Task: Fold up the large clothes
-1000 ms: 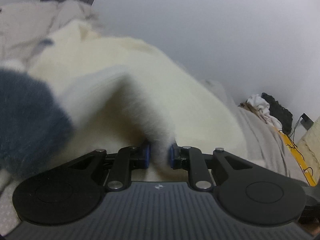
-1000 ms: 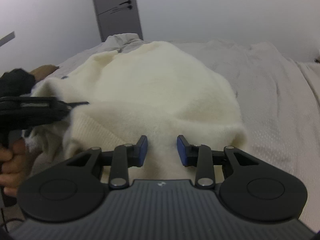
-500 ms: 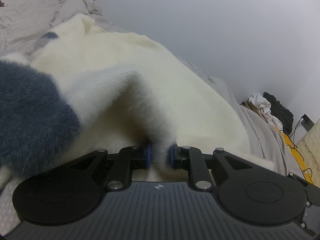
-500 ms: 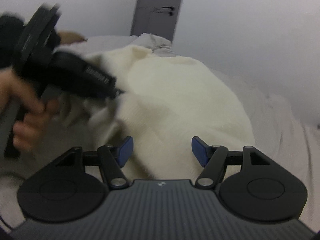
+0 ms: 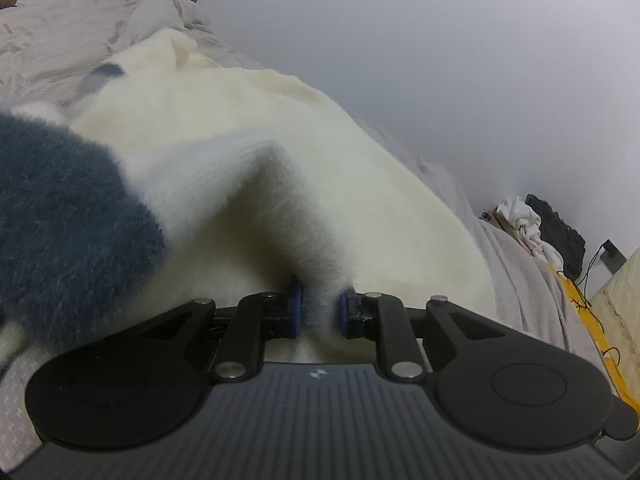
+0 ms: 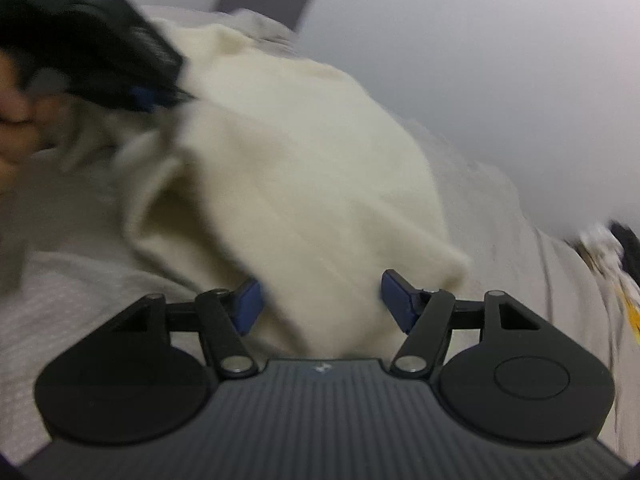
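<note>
In the left wrist view, the left gripper (image 5: 320, 310) is clamping a raised ridge of the cream sweater (image 5: 280, 152) between its blue pads (image 5: 295, 307), the fold rising straight ahead of the fingers. The rest of the sweater is spreading forward and to both sides over the pale bedspread (image 5: 48, 52), and a fuzzy dark blue patch (image 5: 68, 224) of the garment is sitting close in on the gripper's left. Far off to its right, a heap of white and black clothes (image 5: 540, 228) is lying by the wall. In the right wrist view, which is blurred, the right gripper (image 6: 320, 304) is standing with its jaws spread wide, the sweater's (image 6: 288, 184) near edge lying between and ahead of them without being pinched. Up and to its left, the left gripper (image 6: 160, 98) is gripping the sweater's lifted edge.
</note>
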The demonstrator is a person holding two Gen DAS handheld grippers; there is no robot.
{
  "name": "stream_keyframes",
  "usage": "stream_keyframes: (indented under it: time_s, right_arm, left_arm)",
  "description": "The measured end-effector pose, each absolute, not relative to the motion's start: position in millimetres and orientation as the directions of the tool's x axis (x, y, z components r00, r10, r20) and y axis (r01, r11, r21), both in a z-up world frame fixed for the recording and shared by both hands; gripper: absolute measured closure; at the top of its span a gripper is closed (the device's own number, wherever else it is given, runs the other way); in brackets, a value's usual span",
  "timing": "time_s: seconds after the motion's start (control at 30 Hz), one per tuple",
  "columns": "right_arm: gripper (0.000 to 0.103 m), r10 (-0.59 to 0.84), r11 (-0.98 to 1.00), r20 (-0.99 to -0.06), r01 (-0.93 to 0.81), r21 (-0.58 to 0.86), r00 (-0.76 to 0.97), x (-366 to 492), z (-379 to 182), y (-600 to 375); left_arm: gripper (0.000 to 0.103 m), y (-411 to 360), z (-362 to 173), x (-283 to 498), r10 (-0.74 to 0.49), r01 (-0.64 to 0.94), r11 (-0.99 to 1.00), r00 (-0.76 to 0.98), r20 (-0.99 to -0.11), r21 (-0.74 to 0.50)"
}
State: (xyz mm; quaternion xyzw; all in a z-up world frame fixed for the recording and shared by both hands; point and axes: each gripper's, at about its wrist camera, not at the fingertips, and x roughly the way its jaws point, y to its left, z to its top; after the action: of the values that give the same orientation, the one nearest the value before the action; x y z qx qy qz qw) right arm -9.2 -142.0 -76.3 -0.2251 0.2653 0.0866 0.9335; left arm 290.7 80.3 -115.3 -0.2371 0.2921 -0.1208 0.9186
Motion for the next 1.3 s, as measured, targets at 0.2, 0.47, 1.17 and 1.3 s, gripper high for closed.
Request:
stream_keyframes:
  time_s: [0.2,0.47,1.17,1.3]
  right_arm:
    - [0.041,-0.057,0.969,-0.532,-0.081,-0.233,0.845,-8.0,-56.1,-170.4]
    - [0.084,-0.018,0.994,-0.541,-0.045,-0.103,0.841,-10.5,-56.2,-182.5]
    - [0.091,0.188,0.981,-0.360,-0.190,0.030,0.914,-26.0,-20.7,-183.3]
    - [0.091,0.208,0.978,-0.361,-0.197,0.066,0.909,-27.1,-19.4,-183.9]
  left_arm:
    - [0.081,86.2,-115.3,286.9,-0.363,0.074,0.842,0.811,-0.460,-0.534]
    - [0.081,87.9,-108.6,277.8,-0.353,0.049,0.830,0.816,-0.457,-0.555]
    - [0.038,68.9,-62.6,165.7,-0.151,0.040,0.969,0.874,-0.462,-0.242]
    - [0.027,41.5,-55.5,147.9,-0.207,0.159,0.976,0.891,-0.404,-0.150]
